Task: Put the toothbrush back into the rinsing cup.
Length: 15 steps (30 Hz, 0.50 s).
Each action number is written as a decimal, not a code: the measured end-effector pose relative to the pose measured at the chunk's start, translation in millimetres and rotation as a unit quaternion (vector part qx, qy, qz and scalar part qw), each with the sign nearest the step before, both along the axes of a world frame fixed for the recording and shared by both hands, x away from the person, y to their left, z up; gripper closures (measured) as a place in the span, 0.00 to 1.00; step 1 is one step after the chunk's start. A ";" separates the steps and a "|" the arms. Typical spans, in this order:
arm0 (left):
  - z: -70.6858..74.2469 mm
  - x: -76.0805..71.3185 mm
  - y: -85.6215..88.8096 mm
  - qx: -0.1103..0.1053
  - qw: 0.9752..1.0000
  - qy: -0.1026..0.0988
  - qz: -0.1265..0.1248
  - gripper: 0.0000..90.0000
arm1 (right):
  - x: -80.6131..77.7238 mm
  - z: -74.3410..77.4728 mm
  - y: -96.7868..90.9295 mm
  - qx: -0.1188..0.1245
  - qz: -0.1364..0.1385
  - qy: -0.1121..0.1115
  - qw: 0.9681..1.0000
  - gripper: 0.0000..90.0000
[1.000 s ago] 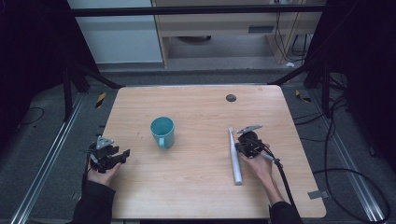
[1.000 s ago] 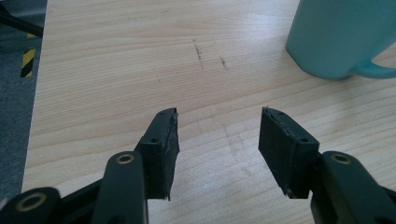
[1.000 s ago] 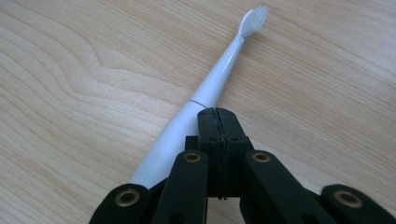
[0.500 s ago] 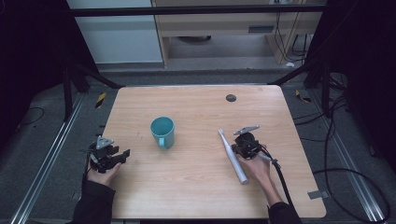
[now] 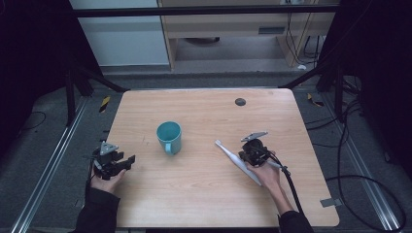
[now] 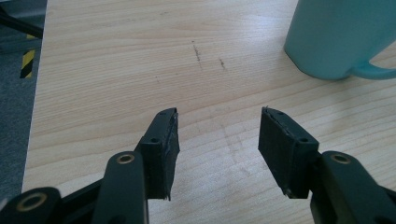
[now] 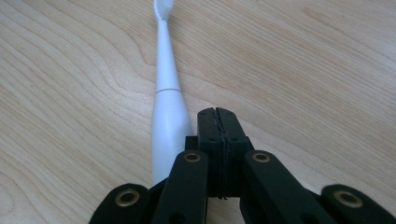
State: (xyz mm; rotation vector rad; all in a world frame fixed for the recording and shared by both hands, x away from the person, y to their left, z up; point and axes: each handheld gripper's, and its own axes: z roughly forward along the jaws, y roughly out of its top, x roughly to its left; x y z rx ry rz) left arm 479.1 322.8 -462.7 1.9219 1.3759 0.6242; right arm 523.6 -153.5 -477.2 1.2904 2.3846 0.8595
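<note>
A white electric toothbrush (image 5: 232, 159) (image 7: 168, 112) lies flat on the wooden table (image 5: 194, 194), its head pointing toward the teal mug (image 5: 168, 136) (image 6: 336, 37). My right gripper (image 5: 245, 153) (image 7: 216, 112) is shut with nothing between its jaws, resting beside the brush handle on its right side. The mug stands upright at the table's middle, handle toward the near side. My left gripper (image 5: 127, 160) (image 6: 219, 140) is open and holds nothing, low over the table's left edge, left of the mug.
A small dark round disc (image 5: 240, 102) sits near the table's far edge. Black cable (image 5: 291, 184) trails from the right gripper toward the near right corner. Metal rails and dark floor surround the table.
The toothbrush has pivoted on the table: its head swung left toward the mug while the handle end stayed by the right gripper. The left gripper has not moved.
</note>
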 end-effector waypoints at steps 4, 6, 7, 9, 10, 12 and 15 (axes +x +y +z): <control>0.4 -0.3 0.5 0.001 1.000 0.000 -0.001 0.53 | -4.4 2.7 -4.7 -0.005 -0.003 -0.005 1.000 1.00; 0.6 -0.4 0.6 0.000 1.000 0.000 0.000 0.53 | -6.1 3.0 -6.4 -0.008 -0.005 -0.004 1.000 1.00; 0.7 -0.5 0.7 0.000 1.000 -0.001 0.000 0.53 | -7.7 3.4 -8.1 -0.012 -0.007 -0.005 1.000 1.00; 0.8 -0.5 1.0 -0.001 1.000 -0.001 0.000 0.53 | -14.4 4.9 -14.5 -0.015 -0.014 -0.003 1.000 1.00; 0.6 -0.4 1.0 -0.001 1.000 0.000 0.000 0.53 | -17.1 5.7 -17.2 -0.015 -0.017 -0.002 1.000 1.00; 0.6 -0.4 0.6 -0.001 1.000 0.000 0.000 0.53 | -27.0 8.2 -26.1 -0.020 -0.022 -0.003 1.000 1.00; 0.9 -0.6 0.3 -0.002 1.000 -0.002 0.001 0.53 | -35.5 10.1 -30.9 -0.017 -0.023 -0.002 1.000 1.00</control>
